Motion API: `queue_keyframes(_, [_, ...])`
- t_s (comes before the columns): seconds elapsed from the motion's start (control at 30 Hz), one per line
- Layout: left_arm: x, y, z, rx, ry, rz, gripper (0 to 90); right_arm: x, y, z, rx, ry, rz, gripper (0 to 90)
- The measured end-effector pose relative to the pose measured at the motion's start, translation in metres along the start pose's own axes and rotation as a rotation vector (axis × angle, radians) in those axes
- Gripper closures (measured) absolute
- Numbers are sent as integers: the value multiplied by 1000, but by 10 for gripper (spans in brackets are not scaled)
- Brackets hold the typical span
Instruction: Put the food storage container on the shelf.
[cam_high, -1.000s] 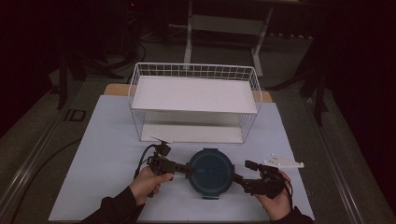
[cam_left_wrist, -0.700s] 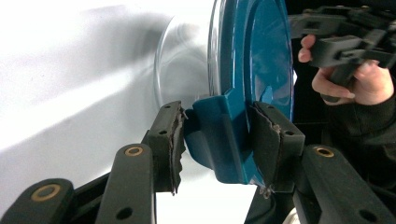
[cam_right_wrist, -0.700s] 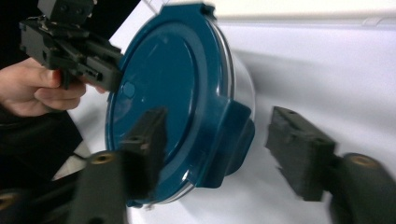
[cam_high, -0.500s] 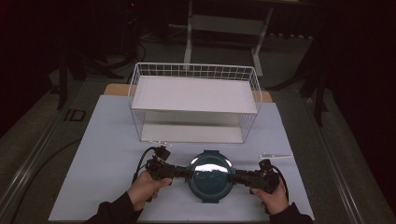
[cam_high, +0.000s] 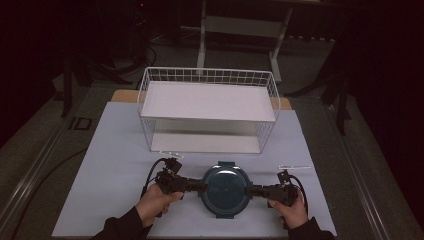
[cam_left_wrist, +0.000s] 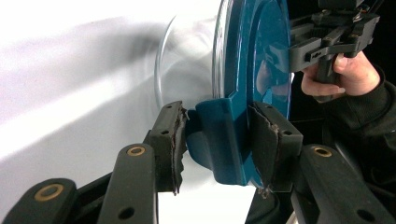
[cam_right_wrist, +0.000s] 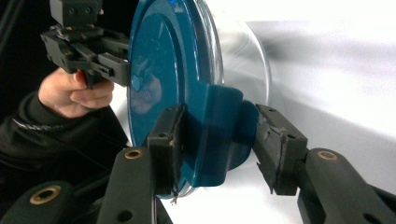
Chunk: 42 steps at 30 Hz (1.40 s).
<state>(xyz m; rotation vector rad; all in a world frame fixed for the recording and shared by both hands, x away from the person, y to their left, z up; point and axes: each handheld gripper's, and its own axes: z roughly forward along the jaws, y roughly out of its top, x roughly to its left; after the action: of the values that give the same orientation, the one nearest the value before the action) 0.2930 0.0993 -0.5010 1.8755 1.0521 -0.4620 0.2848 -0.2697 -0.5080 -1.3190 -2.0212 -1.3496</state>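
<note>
A round container (cam_high: 226, 187) with a teal lid (cam_left_wrist: 261, 51) and a clear body lies on the white mat near the front edge. My left gripper (cam_high: 200, 187) is shut on the lid's left clip (cam_left_wrist: 217, 135), a pad pressed to each side. My right gripper (cam_high: 251, 190) has just been closing its jaws on the opposite clip (cam_right_wrist: 219, 130), and both pads now touch it. A hand holds each gripper. The left gripper view shows the right gripper (cam_left_wrist: 327, 42) across the lid, and the right gripper view shows the left gripper (cam_right_wrist: 84, 42).
A white wire basket (cam_high: 210, 76) with a white shelf inside stands behind the container, mid-table. The white mat (cam_high: 115, 150) covers the tabletop. Dark floor, stand legs and cables surround the table.
The right gripper has come down and in toward the container's right side, and its jaws have closed on the clip. The left gripper and the container have stayed in place.
</note>
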Motion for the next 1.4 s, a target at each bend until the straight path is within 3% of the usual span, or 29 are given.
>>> queue_keyframes(0.17, [-1, -1, 0, -3, 5, 0, 567, -1, -1, 0, -1, 15, 36, 546])
queue_keyframes(0.37, [-2, -5, 0, -27, 14, -33, 566, 4, -2, 1, -2, 12, 29, 556])
queue_keyframes(0.47, [-5, -6, -1, -33, 22, -21, 567, 4, -3, 0, -5, 19, 32, 559])
queue_keyframes(0.77, [-7, -6, -6, -59, 31, 9, 569, 10, -1, 0, -11, 8, -19, 561])
queue_keyframes(0.9, [-11, -1, -15, -79, 40, 45, 569, 17, 5, -1, -26, 6, -57, 561])
queue_keyframes(1.1, [-9, 13, -34, -151, 75, 97, 568, 26, 30, 7, -58, 11, -126, 561])
queue_keyframes(1.4, [3, 31, -45, -206, 106, 119, 568, 25, 62, 20, -90, 10, -193, 560])
